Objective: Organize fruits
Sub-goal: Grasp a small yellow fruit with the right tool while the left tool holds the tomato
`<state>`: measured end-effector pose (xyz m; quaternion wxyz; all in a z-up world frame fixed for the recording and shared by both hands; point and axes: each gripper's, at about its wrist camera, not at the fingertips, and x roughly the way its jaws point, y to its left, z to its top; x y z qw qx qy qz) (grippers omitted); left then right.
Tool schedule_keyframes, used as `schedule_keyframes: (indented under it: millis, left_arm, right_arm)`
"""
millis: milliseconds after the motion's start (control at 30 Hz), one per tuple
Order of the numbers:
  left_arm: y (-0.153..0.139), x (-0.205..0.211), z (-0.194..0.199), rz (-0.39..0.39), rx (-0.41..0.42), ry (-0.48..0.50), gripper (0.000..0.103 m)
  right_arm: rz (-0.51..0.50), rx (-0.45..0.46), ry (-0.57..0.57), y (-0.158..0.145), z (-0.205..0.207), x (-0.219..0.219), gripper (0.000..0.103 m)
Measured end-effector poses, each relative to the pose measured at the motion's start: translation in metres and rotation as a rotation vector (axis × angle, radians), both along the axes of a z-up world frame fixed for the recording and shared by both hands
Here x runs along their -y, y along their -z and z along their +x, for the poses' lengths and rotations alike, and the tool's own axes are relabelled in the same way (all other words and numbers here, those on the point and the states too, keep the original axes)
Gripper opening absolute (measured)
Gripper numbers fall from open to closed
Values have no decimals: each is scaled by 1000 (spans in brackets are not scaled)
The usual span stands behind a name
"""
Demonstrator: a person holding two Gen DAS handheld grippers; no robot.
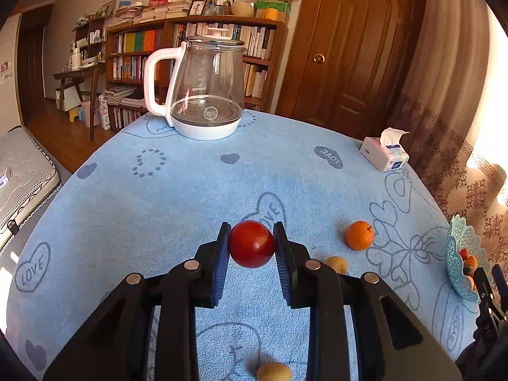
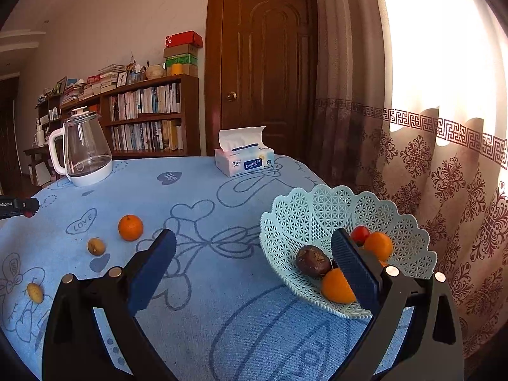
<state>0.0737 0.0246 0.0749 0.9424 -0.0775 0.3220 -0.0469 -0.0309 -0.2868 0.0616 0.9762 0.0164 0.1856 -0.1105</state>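
One tomato (image 1: 251,243) gripped, perhaps three loose fruits.

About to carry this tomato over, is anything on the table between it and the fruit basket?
The left gripper holds the tomato above the cloth. An orange lies on the cloth between it and the basket, low enough to pass over.

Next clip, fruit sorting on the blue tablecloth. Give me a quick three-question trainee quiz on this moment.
1. True or false: the left gripper is shut on a red tomato.
2. Which gripper is open?
3. How many loose fruits still lie on the tablecloth, outside the basket? A two, B three, C five.

Key: 1 true. 2 the right gripper. 3 B: one orange and two small brown fruits.
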Motion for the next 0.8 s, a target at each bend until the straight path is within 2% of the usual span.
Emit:
schedule_keyframes:
  millis: [133,467,633,700,767,800]
  left_arm:
    - [-2,-15,-1,-17,4,-34,27]
    - [-2,-20,-6,-20,14,-45,28]
    - [-2,-20,-7,-24,13,-39,28]
    - [-2,-19,-7,-25,14,-38,28]
    - [-2,-18,-8,-25,15,-35,28]
    - [-2,-18,-8,-25,15,-34,28]
  right_arm:
    - [-7,-45,-75,0,10,-14,99]
    - [35,-249,-403,14,72,-95,99]
    - [41,-312,-482,24,96,-126,98]
    - [45,-337,-501,27,105,-133,89]
    - [55,-370,-520,31,117,-139,74]
    - [62,-385,-528,33,122,-142,72]
